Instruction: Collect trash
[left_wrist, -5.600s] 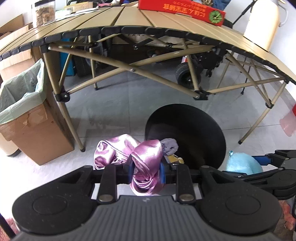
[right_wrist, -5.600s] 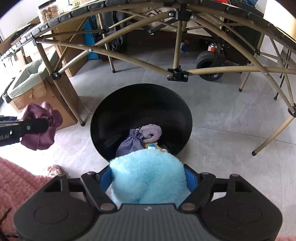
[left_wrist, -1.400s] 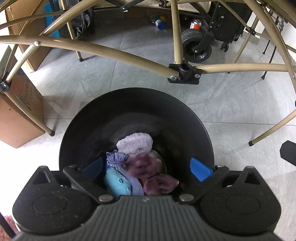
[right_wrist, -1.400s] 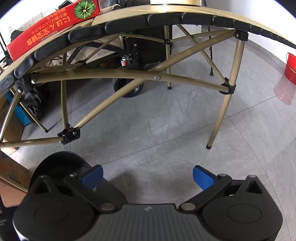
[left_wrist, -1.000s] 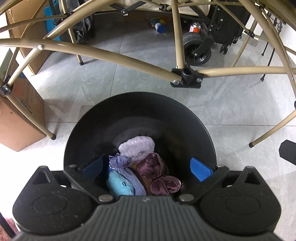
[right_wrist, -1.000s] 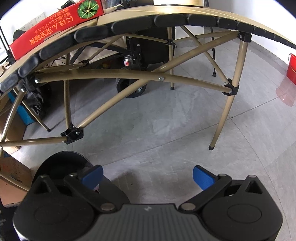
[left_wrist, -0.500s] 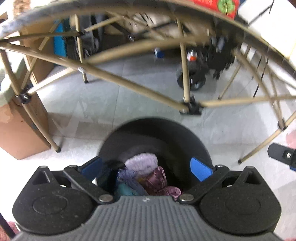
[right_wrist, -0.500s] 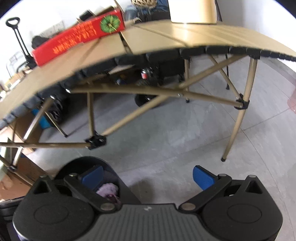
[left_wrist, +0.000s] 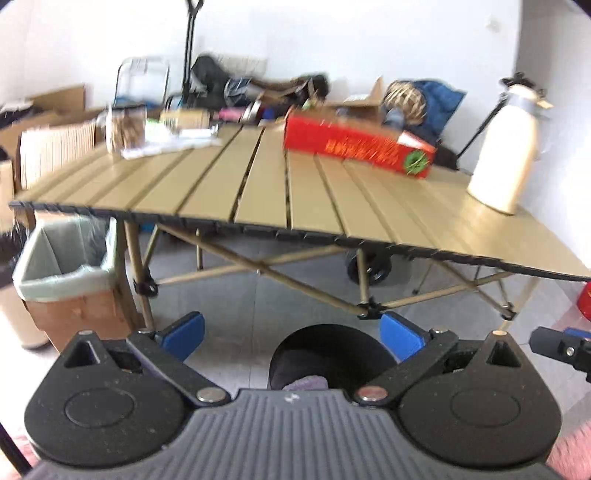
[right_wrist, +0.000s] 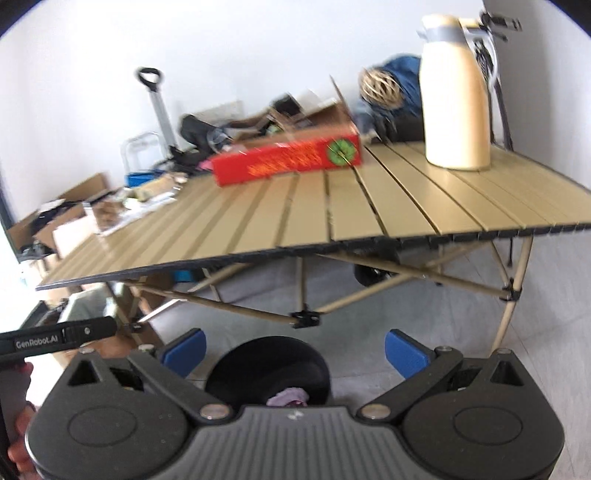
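The black round bin (left_wrist: 325, 350) stands on the floor in front of the folding table, low in both views (right_wrist: 269, 369). A lilac cloth (left_wrist: 306, 382) shows inside it, also in the right wrist view (right_wrist: 288, 397). My left gripper (left_wrist: 291, 330) is open and empty, raised above the bin. My right gripper (right_wrist: 293, 349) is open and empty too, beside it. The other gripper shows at each view's edge (left_wrist: 561, 349) (right_wrist: 55, 338).
A tan slatted folding table (left_wrist: 295, 192) holds a red box (left_wrist: 354, 149), a cream jug (left_wrist: 506, 147) and a jar with clutter (left_wrist: 123, 127). A cardboard box lined with a green bag (left_wrist: 66, 273) stands left of the table. Pink rug (left_wrist: 569, 454) lies under me.
Both grippers have risen and tilted up from the bin to table height. Earlier the left let go of the purple cloth and the right of the blue plush, both into the bin.
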